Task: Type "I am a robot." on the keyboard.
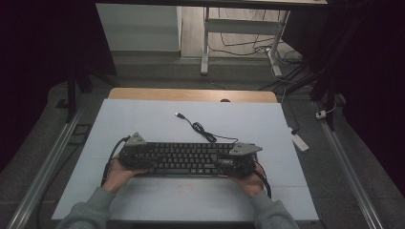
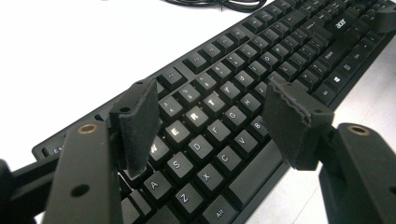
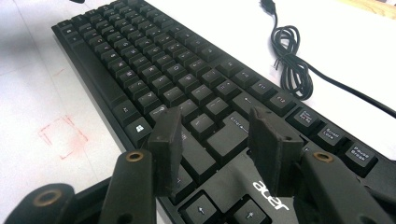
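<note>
Two grippers sit over one black keyboard (image 1: 184,159), one at each end. The left gripper (image 2: 212,123) hangs with its jaws spread above the letter keys at the keyboard's left end; one pad stands over the Q and W keys, the other over the keys near B, and nothing is pinched between them. In the high view the left gripper (image 1: 135,153) covers that end, with a hand (image 1: 117,174) behind it. The right gripper (image 3: 219,149) also has its jaws spread, one pad over the keys beside Enter, the other over the panel with the white logo above the arrow keys; whether the pads touch the keys cannot be told. In the high view the right gripper (image 1: 239,160) sits on the keyboard's right end.

The keyboard lies flat on the pale worktop (image 1: 143,124), parallel to the near edge and closer to it than to the far edge, roughly midway between the left and right edges. Its black cable (image 1: 203,131) runs from the keyboard's back toward the far edge, bunched in a small coil, and ends in a USB plug (image 1: 178,115) lying free on the worktop.
</note>
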Demonstrator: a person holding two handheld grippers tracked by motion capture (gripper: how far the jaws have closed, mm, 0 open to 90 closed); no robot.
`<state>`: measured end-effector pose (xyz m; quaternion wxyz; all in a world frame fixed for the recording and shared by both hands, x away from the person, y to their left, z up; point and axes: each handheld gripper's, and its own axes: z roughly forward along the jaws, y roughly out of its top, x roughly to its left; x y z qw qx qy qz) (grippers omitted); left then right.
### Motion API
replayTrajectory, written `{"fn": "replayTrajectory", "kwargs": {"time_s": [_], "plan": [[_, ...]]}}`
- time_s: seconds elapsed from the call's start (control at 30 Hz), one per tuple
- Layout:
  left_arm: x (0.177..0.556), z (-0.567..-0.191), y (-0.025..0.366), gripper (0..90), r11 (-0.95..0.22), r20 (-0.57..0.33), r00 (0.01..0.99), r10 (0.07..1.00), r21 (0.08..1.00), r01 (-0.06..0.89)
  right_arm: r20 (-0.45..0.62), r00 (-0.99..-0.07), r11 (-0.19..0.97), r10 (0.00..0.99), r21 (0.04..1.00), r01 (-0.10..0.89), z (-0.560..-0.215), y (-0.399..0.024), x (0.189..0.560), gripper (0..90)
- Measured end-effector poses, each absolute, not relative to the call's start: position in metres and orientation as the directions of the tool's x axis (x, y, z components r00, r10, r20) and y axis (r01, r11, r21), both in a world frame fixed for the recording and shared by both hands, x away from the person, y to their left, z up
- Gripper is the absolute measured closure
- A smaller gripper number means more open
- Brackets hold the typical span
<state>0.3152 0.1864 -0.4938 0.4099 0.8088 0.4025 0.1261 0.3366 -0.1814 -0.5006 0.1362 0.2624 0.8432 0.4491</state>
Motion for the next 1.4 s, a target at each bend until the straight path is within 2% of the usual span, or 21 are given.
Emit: {"fn": "replayTrajectory", "kwargs": {"time_s": [0.2,0.37,0.47,0.63,0.7,1.4], "plan": [[0.314,-0.493,0.184,43.3,-0.344,-0.125,0.656,0.744,0.770,0.537,0.002,-0.823,0.463,0.568,0.826,0.321,-0.501,-0.181,0.336,55.1],[0.313,-0.493,0.183,52.9,-0.348,-0.122,0.666,0.736,0.776,0.527,-0.002,-0.825,0.470,0.565,0.823,0.320,-0.501,-0.180,0.336,55.1],[0.312,-0.493,0.181,61.1,-0.356,-0.117,0.676,0.728,0.777,0.518,-0.003,-0.827,0.473,0.562,0.821,0.318,-0.501,-0.180,0.336,55.1],[0.311,-0.493,0.177,82.6,-0.375,-0.114,0.698,0.707,0.777,0.506,-0.004,-0.826,0.474,0.563,0.820,0.320,-0.501,-0.180,0.336,55.1],[0.311,-0.494,0.175,88.5,-0.384,-0.115,0.708,0.697,0.773,0.504,-0.004,-0.825,0.474,0.565,0.820,0.320,-0.501,-0.180,0.337,55.1],[0.315,-0.516,0.139,88.7,-0.500,-0.078,0.753,0.654,0.702,0.507,-0.008,-0.826,0.480,0.563,0.817,0.319,-0.502,-0.180,0.337,55.1]]}}
